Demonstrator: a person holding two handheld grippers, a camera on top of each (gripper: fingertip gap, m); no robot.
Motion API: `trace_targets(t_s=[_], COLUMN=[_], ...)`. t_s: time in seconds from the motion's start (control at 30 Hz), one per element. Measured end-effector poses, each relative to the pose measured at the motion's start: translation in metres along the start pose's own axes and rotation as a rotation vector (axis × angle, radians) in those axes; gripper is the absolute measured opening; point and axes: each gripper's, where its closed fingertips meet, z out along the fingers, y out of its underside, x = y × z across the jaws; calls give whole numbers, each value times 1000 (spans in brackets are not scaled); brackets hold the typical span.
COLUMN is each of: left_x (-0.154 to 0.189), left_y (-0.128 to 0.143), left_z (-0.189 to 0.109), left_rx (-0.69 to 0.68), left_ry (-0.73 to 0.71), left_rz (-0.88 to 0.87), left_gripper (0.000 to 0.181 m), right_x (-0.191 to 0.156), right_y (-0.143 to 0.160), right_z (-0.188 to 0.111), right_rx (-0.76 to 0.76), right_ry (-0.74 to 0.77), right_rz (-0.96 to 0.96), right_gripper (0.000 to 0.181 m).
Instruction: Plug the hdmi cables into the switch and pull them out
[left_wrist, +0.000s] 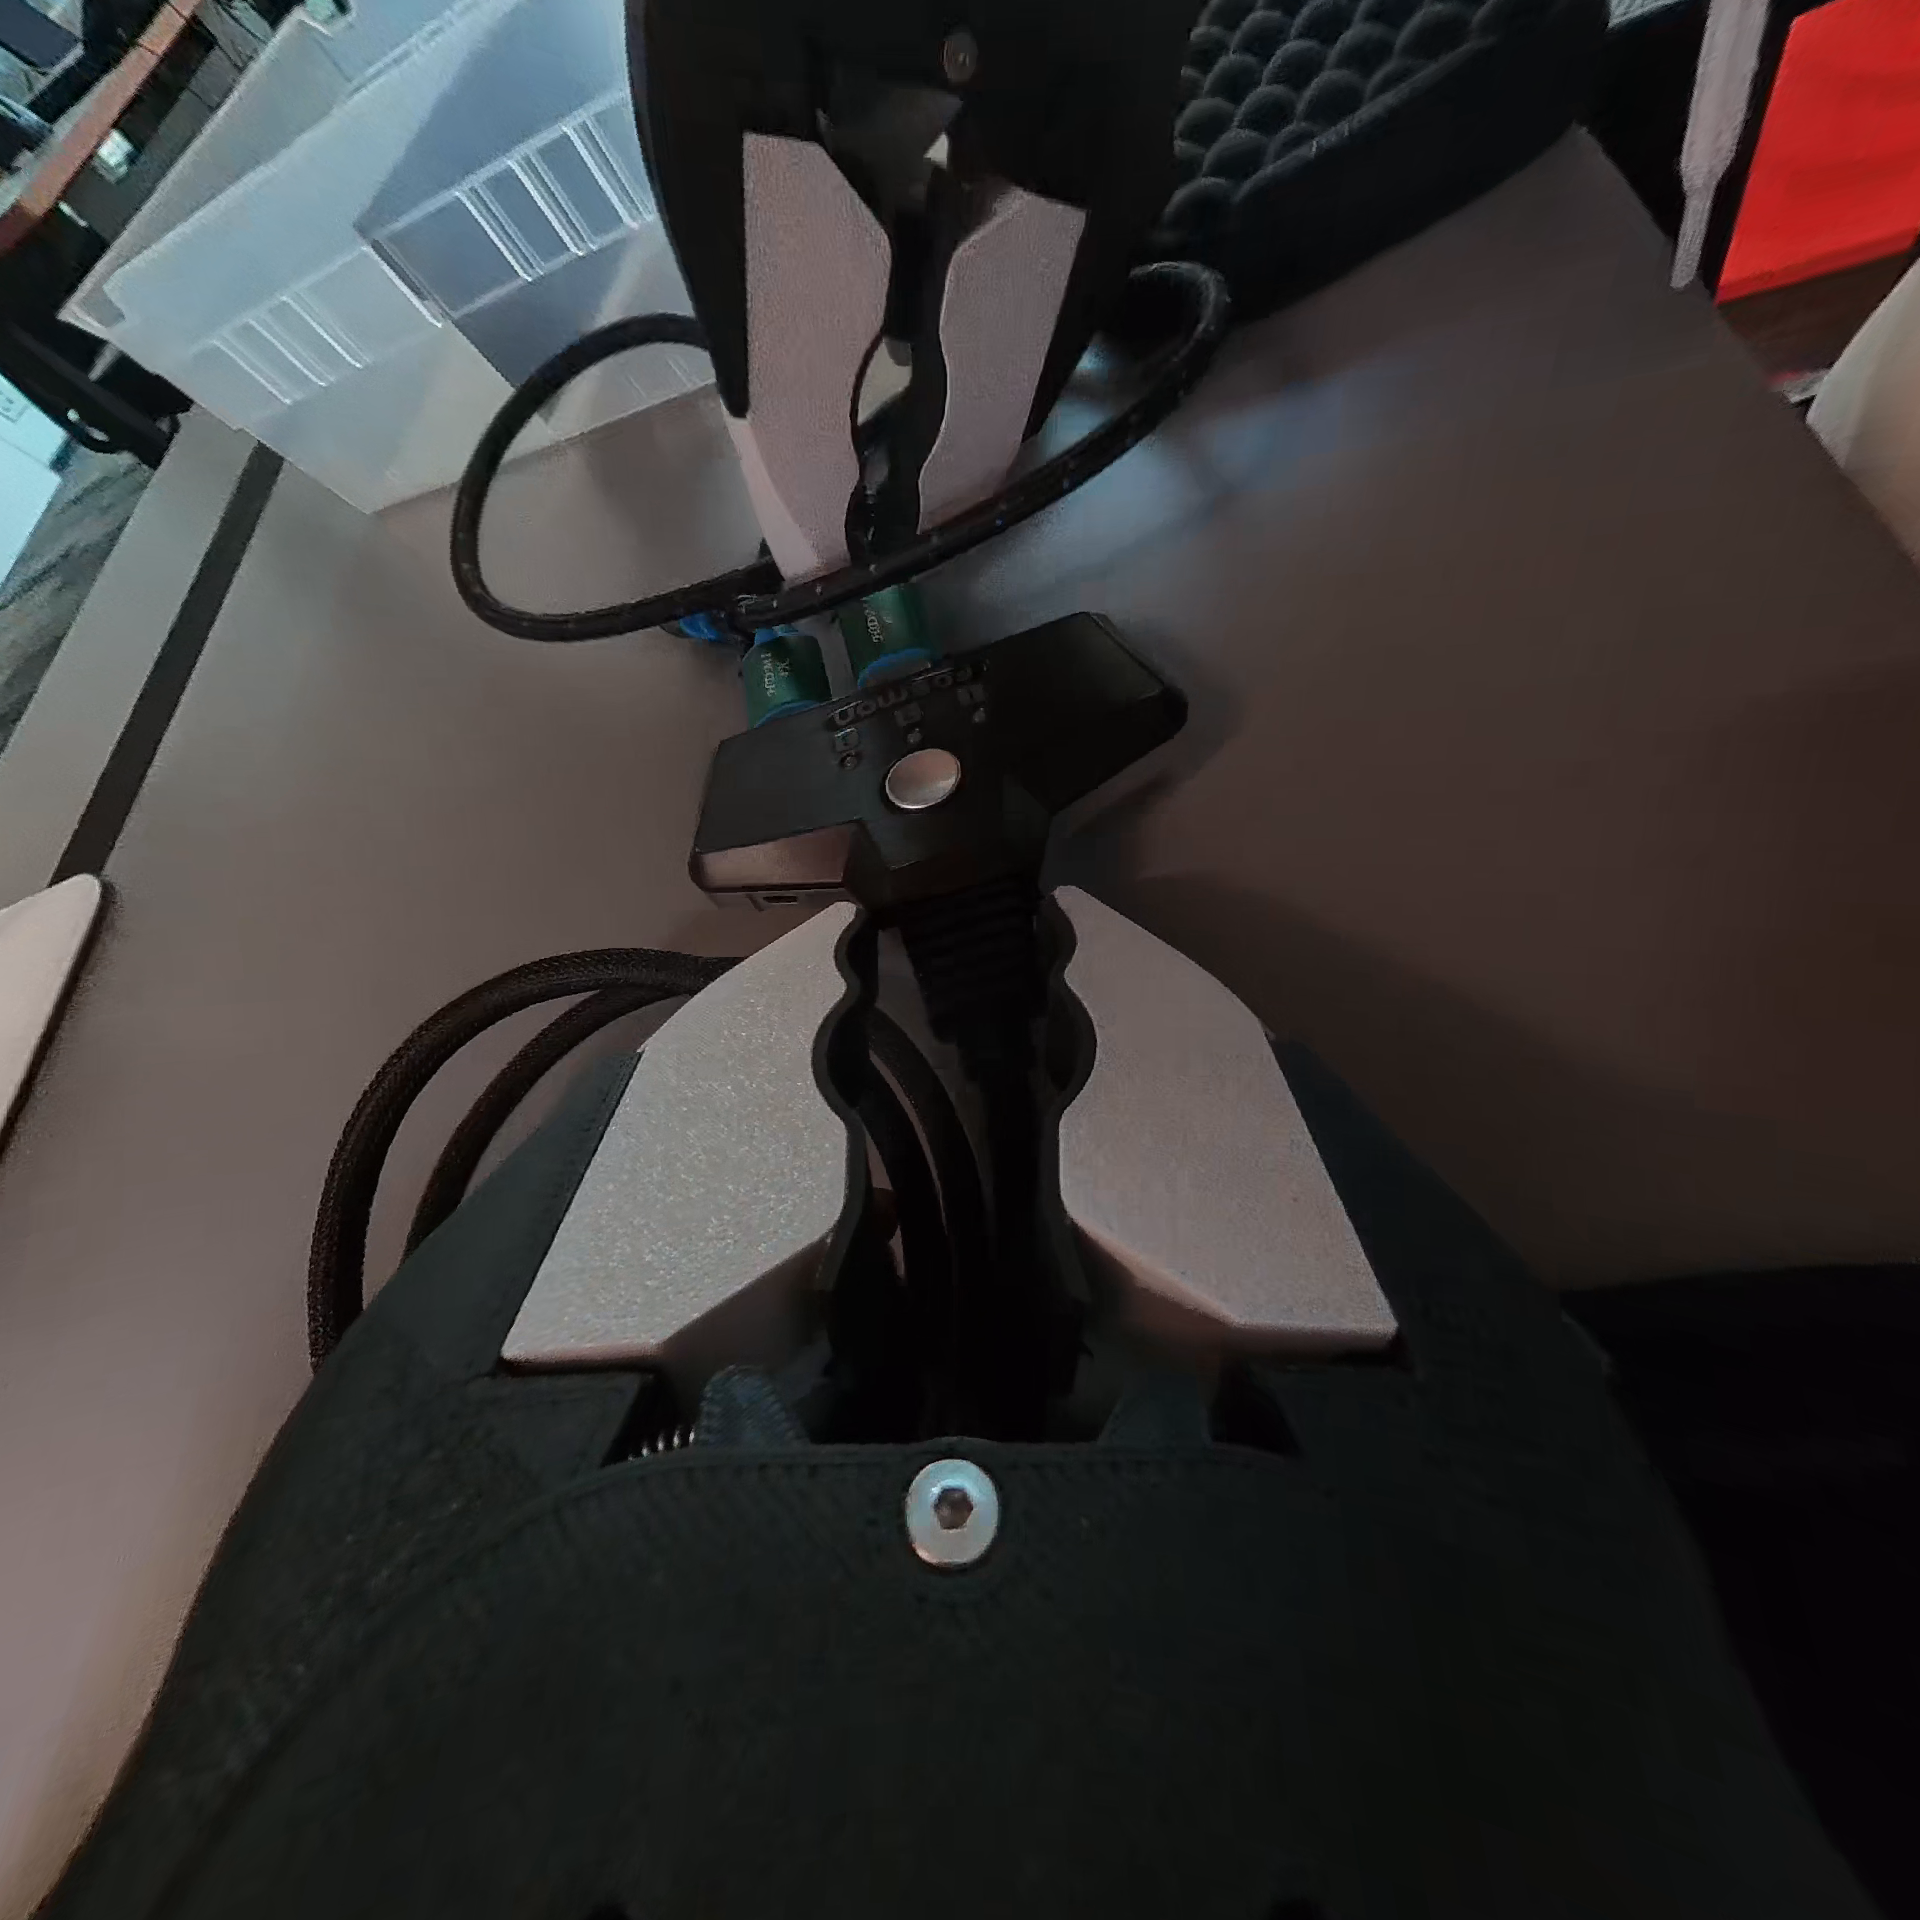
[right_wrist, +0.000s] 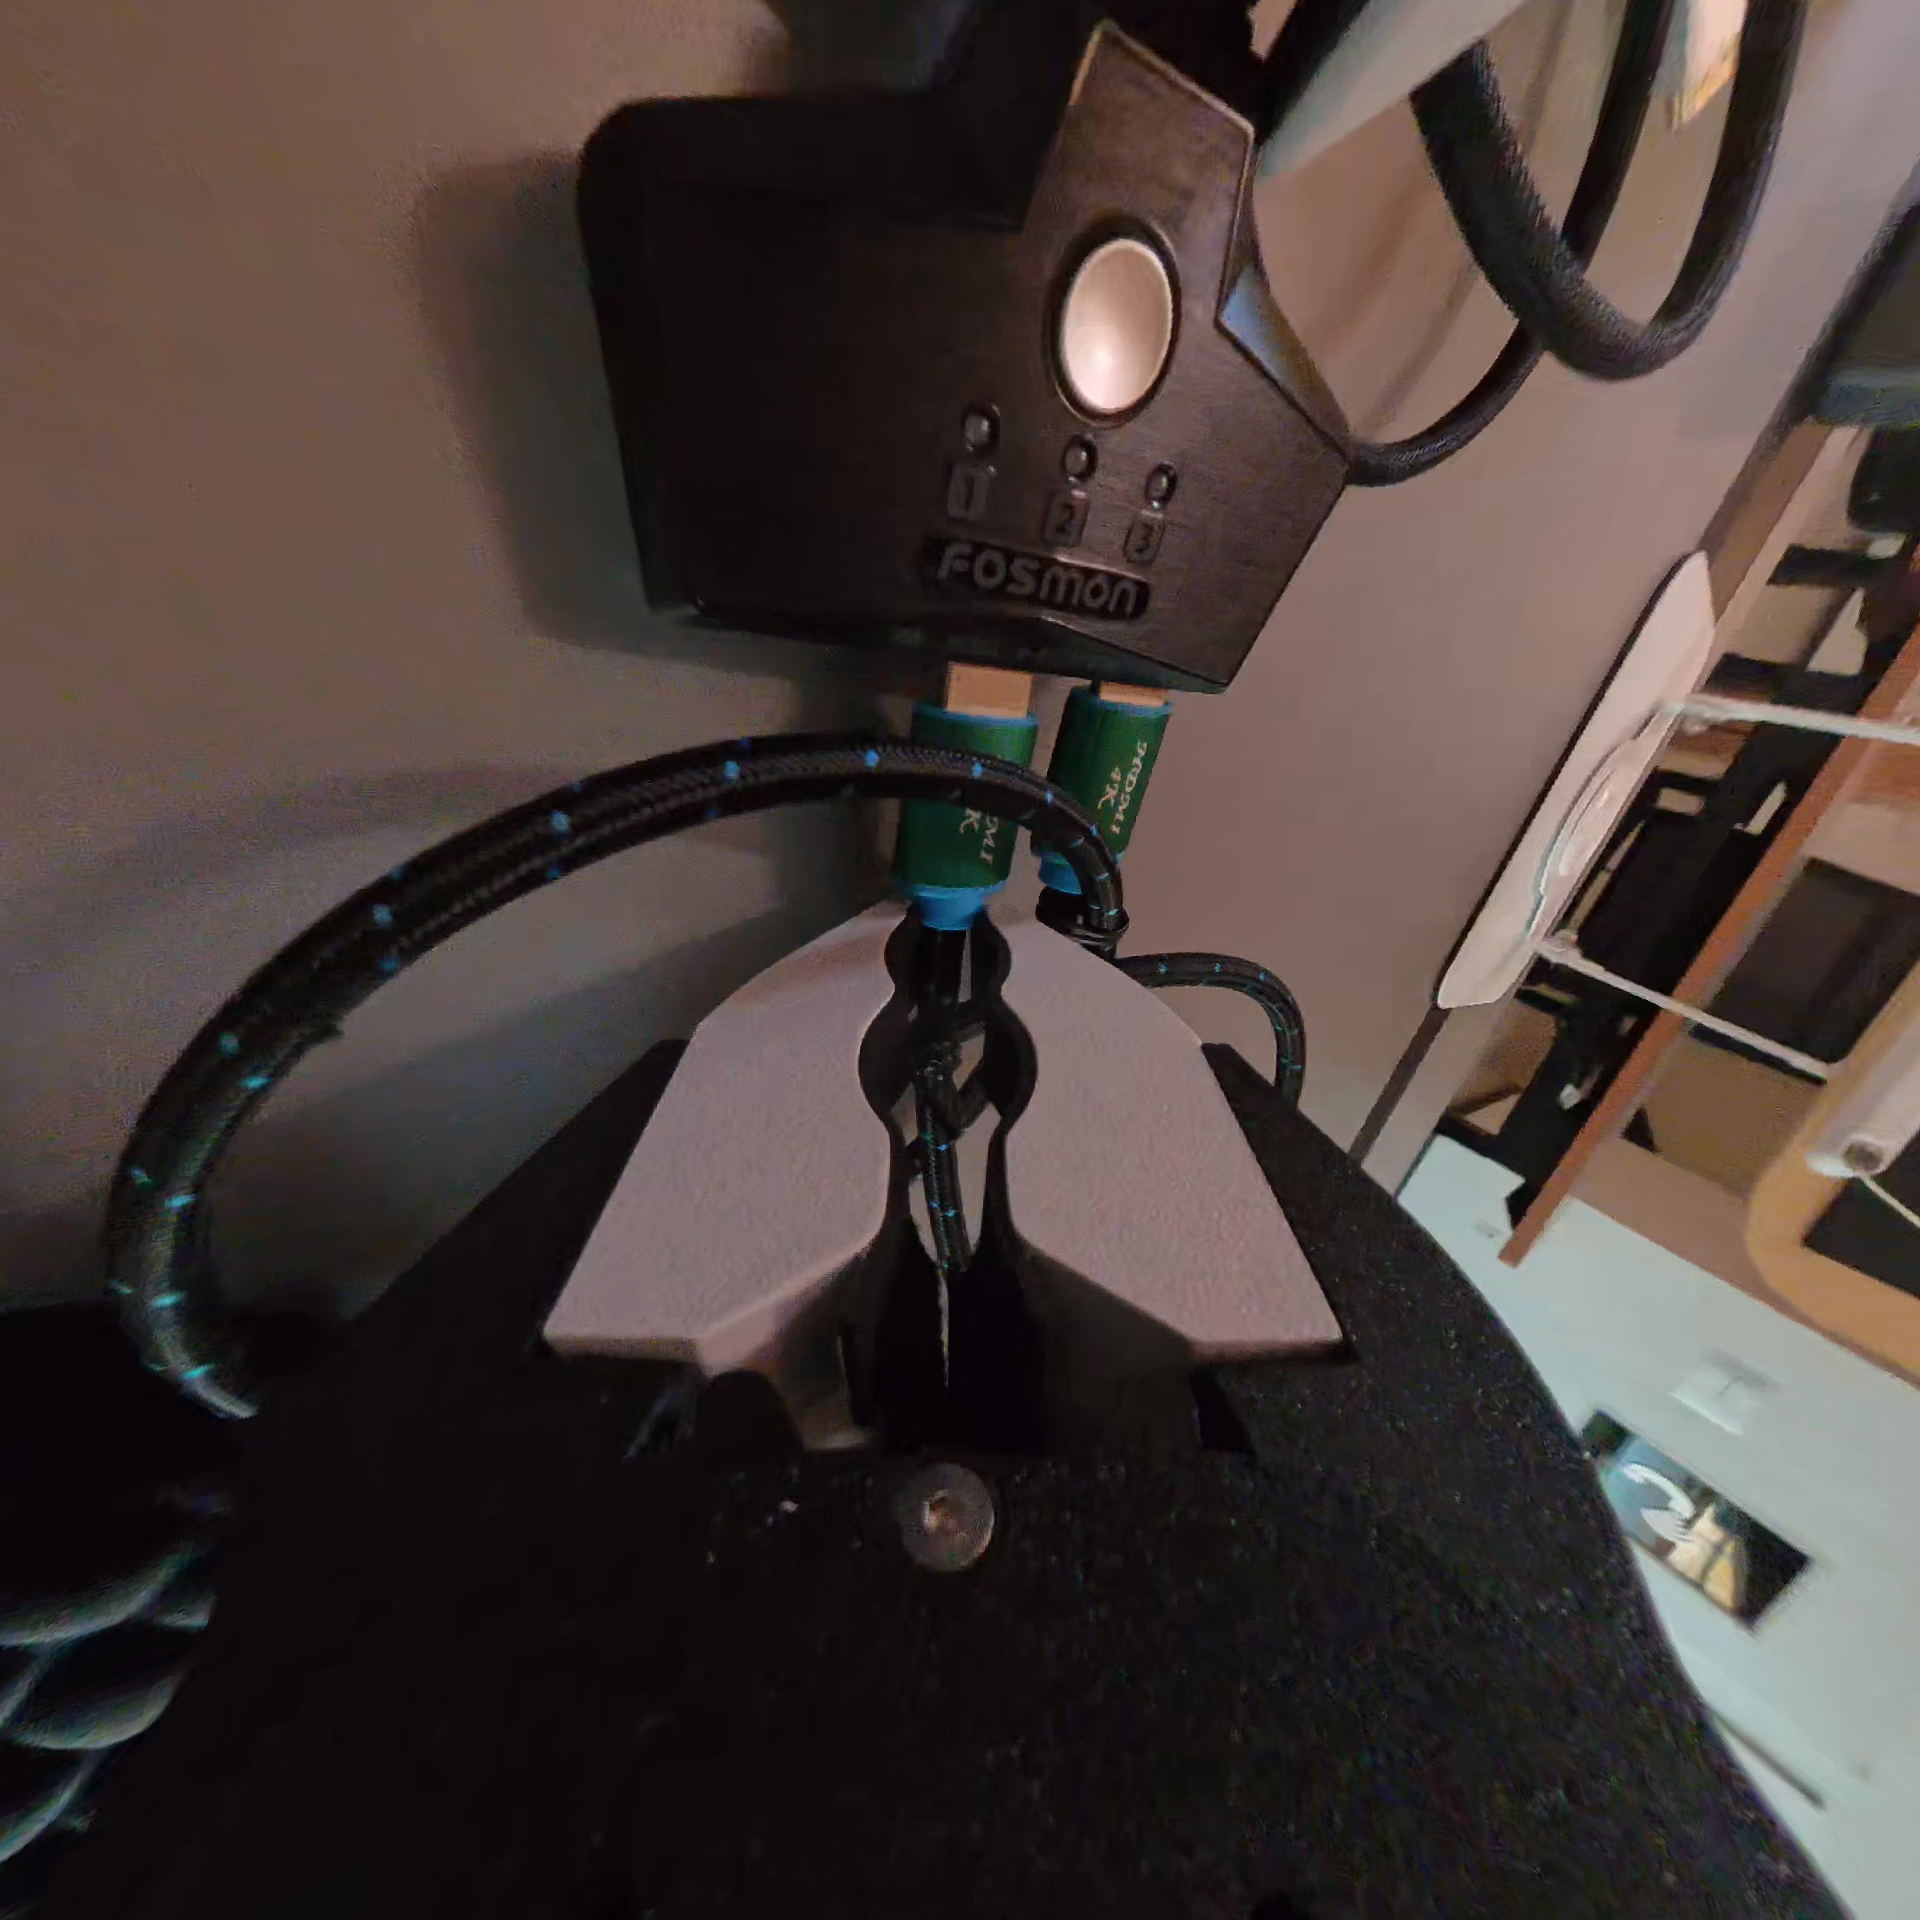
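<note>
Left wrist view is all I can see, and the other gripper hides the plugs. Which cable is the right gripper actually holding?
Observer: The right gripper is shut on the braided cable just behind the blue collar of the left green plug in its view.
Operator: Is that plug fully seated?
Observer: No, a band of bare metal shows between it and the switch; the neighbouring plug shows less.
Operator: Anything lying across them?
Observer: A second braided cable crosses over the held plug's shell.
</note>
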Motion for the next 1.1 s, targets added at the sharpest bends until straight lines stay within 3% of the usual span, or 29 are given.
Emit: trace_targets(t_s=[0.13, 0.33, 0.43, 0.57, 0.87, 1.03, 1.1], left_x=[0, 1, 1, 9, 13, 11, 6], left_y=[0, 9, 8, 1, -5, -4, -10], left_z=[-1, 6, 9, 10, 13, 12, 9], left_rx=[6, -78, -85, -51, -33, -42, -2], left_ry=[20, 50, 51, 76, 131, 72, 50], left_rz=[-16, -66, -74, -33, -14, 24, 26], left_gripper=[30, 31, 31, 33, 39, 40, 27], right_x=[-2, -6, -1, 2, -3, 1, 0], right_y=[-7, -9, -3, -10, -22, -16, -5], right_z=[-3, -4, 1, 4, -1, 1, 0], right_rx=[164, 121, -70, 73, 104, 82, 51], right_ry=[-71, -80, 5, -45, -70, 9, -41], right_rz=[128, 180, -37, -9, 46, 65, 168], right_gripper=[7, 7, 7, 7, 7, 8, 9])
